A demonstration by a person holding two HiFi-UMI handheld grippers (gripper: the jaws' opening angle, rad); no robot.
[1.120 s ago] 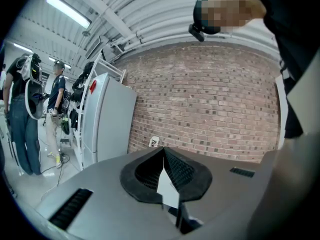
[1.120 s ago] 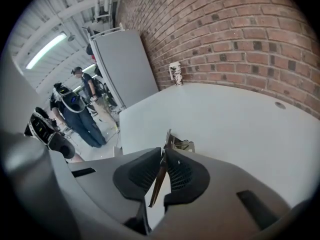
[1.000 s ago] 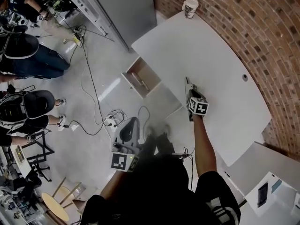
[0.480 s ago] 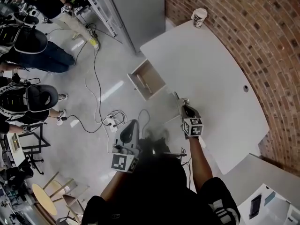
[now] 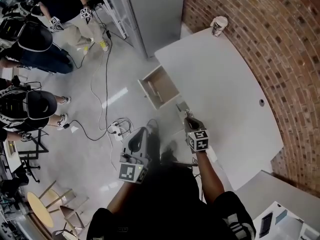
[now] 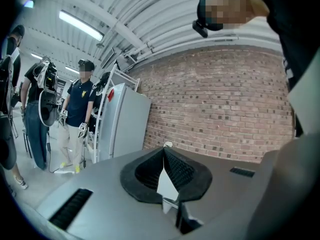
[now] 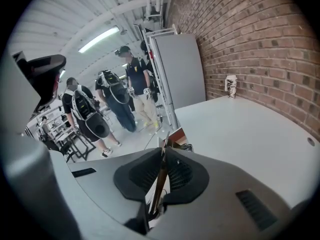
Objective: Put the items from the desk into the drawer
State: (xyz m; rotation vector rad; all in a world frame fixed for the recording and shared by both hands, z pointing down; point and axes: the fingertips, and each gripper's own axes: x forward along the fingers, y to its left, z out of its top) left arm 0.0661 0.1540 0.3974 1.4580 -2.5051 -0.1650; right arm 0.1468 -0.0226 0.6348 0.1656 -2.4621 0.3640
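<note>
My right gripper (image 5: 186, 116) is shut on a thin flat grey item (image 5: 181, 106), held edge-on between the pads (image 7: 161, 176). It hangs past the white desk's (image 5: 225, 84) left edge, just right of the open drawer (image 5: 159, 86), whose inside shows brown. The drawer's corner (image 7: 176, 135) shows just beyond the jaw tips in the right gripper view. A paper cup (image 5: 218, 25) stands at the desk's far corner by the brick wall. My left gripper (image 5: 141, 134) hovers low over the floor, shut, with nothing in it (image 6: 164, 154).
Cables and a power strip (image 5: 117, 129) lie on the floor left of the drawer. A grey cabinet (image 5: 155, 9) stands beyond it. Several people (image 5: 30, 39) stand at the far left. Another white table (image 5: 280, 209) sits at the lower right.
My right gripper has carried the flat item leftward off the desk top to beside the open drawer. The left gripper has stayed in place.
</note>
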